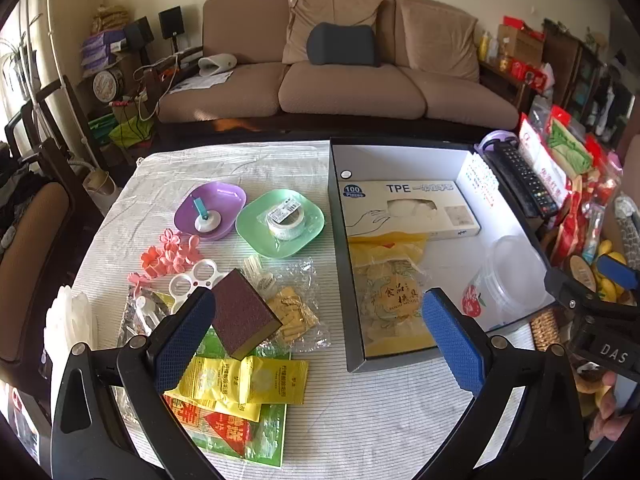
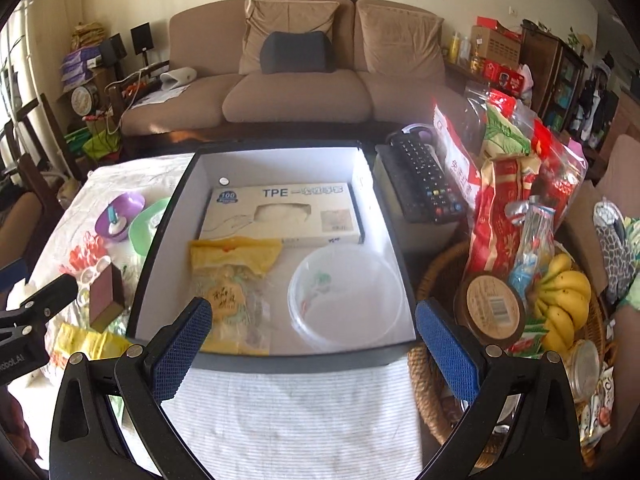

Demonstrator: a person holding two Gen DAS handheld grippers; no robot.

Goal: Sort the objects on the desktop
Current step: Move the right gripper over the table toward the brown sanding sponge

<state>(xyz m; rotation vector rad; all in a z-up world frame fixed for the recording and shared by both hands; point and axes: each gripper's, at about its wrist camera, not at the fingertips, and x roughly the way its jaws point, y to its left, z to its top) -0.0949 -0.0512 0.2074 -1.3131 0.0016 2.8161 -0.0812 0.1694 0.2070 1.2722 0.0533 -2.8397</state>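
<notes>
My left gripper [image 1: 318, 334] hangs open over the striped cloth, with nothing between its blue pads. Just past its left pad lies a brown-and-yellow sponge block [image 1: 246, 314]; yellow sachets [image 1: 244, 382], pink flower clips [image 1: 170, 256], a purple dish [image 1: 210, 210] and a green dish [image 1: 280, 224] holding a tape roll lie around. The dark box [image 1: 338, 240] to the right holds a glove carton [image 1: 408, 208], a yellow bag [image 1: 390, 292] and a clear tub [image 1: 514, 276]. My right gripper [image 2: 314, 344] stands open above that box's near wall [image 2: 280, 354], empty.
A black remote [image 2: 426, 178] lies right of the box. A wicker basket [image 2: 432, 380] with bananas [image 2: 564, 300], a brown jar [image 2: 494, 306] and red snack bags [image 2: 500, 208] crowds the right side. A sofa [image 1: 340, 80] stands behind the table; chairs stand at the left.
</notes>
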